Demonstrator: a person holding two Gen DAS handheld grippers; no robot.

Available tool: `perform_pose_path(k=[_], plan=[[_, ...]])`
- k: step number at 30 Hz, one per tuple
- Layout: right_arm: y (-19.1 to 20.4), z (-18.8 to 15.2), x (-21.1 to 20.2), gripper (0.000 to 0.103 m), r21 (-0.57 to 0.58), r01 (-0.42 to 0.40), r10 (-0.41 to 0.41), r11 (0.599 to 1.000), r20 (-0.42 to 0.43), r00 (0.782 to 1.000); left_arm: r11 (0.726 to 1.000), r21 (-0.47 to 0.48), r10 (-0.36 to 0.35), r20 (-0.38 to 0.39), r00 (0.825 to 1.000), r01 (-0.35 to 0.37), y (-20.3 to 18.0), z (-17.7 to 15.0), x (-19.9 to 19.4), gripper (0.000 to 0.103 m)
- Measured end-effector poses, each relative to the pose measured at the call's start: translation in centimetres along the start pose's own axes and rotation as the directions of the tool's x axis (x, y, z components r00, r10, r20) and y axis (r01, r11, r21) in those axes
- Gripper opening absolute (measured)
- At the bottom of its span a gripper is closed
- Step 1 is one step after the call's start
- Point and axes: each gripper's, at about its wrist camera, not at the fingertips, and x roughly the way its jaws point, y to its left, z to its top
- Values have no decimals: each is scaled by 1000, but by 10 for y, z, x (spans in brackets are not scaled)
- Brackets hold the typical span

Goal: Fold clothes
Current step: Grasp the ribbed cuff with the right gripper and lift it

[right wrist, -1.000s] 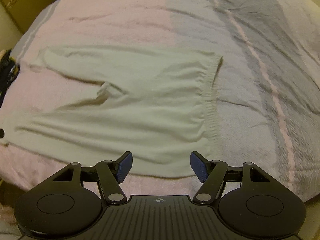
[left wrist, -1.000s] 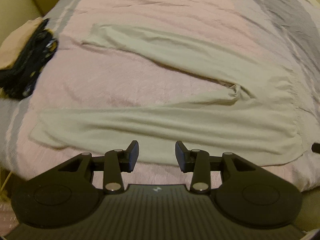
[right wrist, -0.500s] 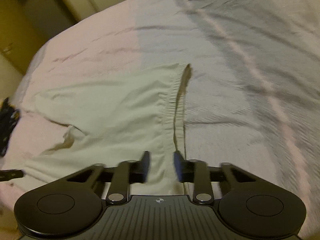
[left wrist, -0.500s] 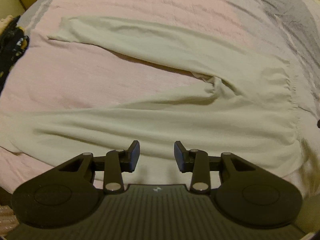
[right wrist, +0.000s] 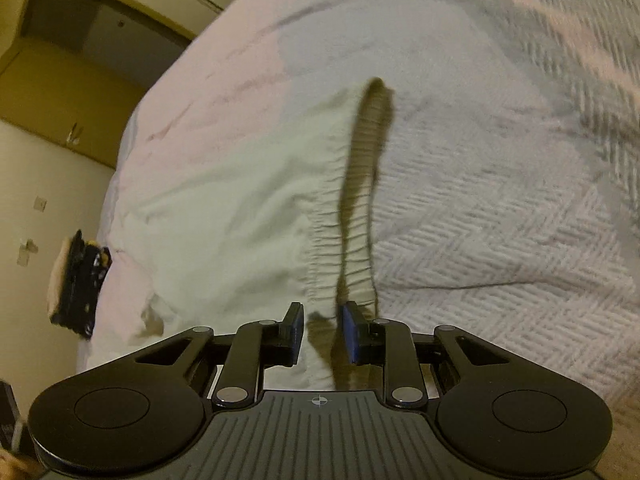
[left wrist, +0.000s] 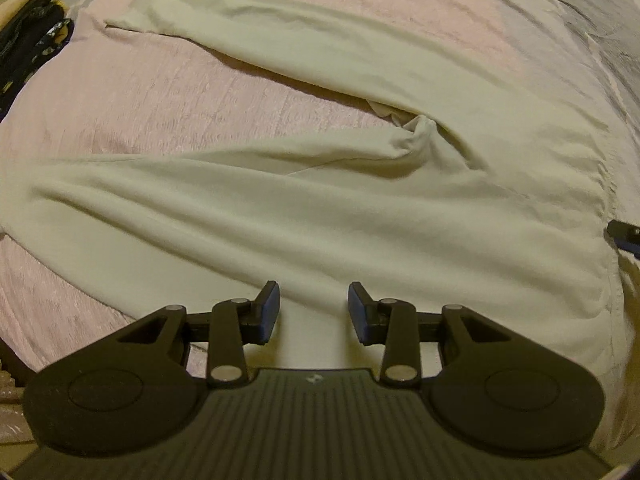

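Pale cream trousers [left wrist: 360, 216] lie flat across a pink and grey bedcover [left wrist: 180, 92], legs to the left and waist to the right. My left gripper [left wrist: 314, 300] hangs open just above the near leg's lower edge, with cloth showing under the gap. In the right wrist view the gathered waistband [right wrist: 356, 200] runs away from my right gripper [right wrist: 323, 320]. Its jaws stand narrow astride the waistband's near end, and the pads do not visibly press the cloth. One of its fingertips [left wrist: 624, 236] shows at the trousers' right edge.
A small pile of dark patterned clothing [left wrist: 28, 48] sits at the bed's far left corner [right wrist: 78, 280]. Grey herringbone cover [right wrist: 500, 200] stretches to the right of the waistband. A wall and cupboard [right wrist: 60, 60] stand beyond the bed.
Both grippers have come down closer to the trousers. The right gripper's jaws went from wide to narrow, and it swung round to look along the waistband. The left jaws kept their width.
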Motion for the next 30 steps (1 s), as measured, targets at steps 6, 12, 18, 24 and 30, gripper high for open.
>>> perform_pose_path(k=[6, 12, 18, 24, 30], plan=[[-3, 9, 6, 25, -13, -80, 79, 997, -38, 996, 1000, -22, 3, 6, 1000, -2, -3, 0, 3, 33], [7, 10, -11, 1, -105, -11, 18, 994, 67, 998, 999, -46, 13, 16, 1000, -12, 0, -5, 3, 33], [-5, 1, -6, 2, -82, 82, -78, 993, 47, 996, 998, -69, 10, -18, 1000, -11, 5, -14, 13, 33], [9, -25, -38, 40, -53, 130, -125, 990, 87, 988, 997, -78, -6, -23, 1000, 4, 13, -27, 10, 33], [30, -63, -34, 40, -224, 407, -419, 886, -6, 908, 998, -61, -18, -53, 998, 15, 22, -36, 9, 33]])
